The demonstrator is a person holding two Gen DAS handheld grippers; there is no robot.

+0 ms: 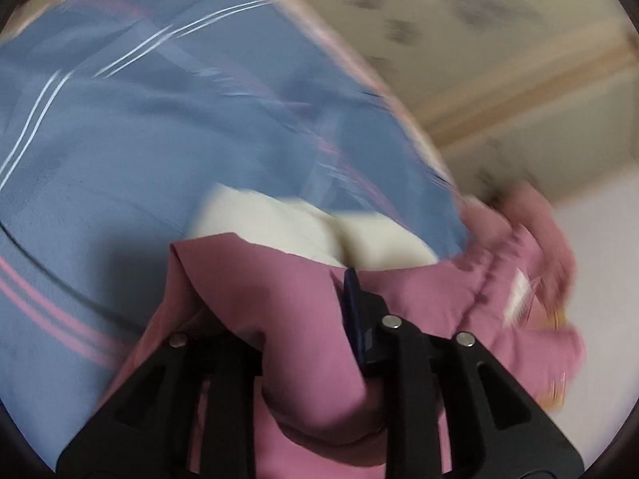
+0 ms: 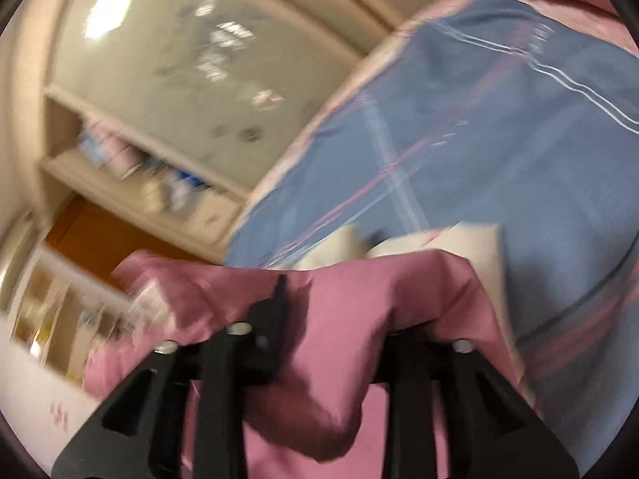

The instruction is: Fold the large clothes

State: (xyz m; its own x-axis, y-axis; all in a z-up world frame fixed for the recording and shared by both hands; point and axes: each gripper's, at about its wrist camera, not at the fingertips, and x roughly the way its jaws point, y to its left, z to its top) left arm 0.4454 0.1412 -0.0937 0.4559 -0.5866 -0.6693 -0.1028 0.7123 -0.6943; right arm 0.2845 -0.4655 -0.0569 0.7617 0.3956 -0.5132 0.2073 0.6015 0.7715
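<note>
A large pink garment (image 1: 279, 287) hangs bunched between the fingers of my left gripper (image 1: 303, 319), which is shut on it. Its cream lining (image 1: 279, 219) shows just beyond the fingers. In the right wrist view my right gripper (image 2: 351, 311) is shut on the same pink garment (image 2: 359, 291), whose cream lining (image 2: 471, 239) also shows. The garment is held up above a blue bedspread (image 1: 120, 139) with pink and white stripes, which also shows in the right wrist view (image 2: 519, 139). Both views are blurred by motion.
A cream wardrobe with patterned doors (image 1: 499, 40) stands beyond the bed's edge. In the right wrist view there are cream shelves with small items (image 2: 131, 167), an orange-brown panel (image 2: 104, 239) and a white floor area (image 2: 32, 379).
</note>
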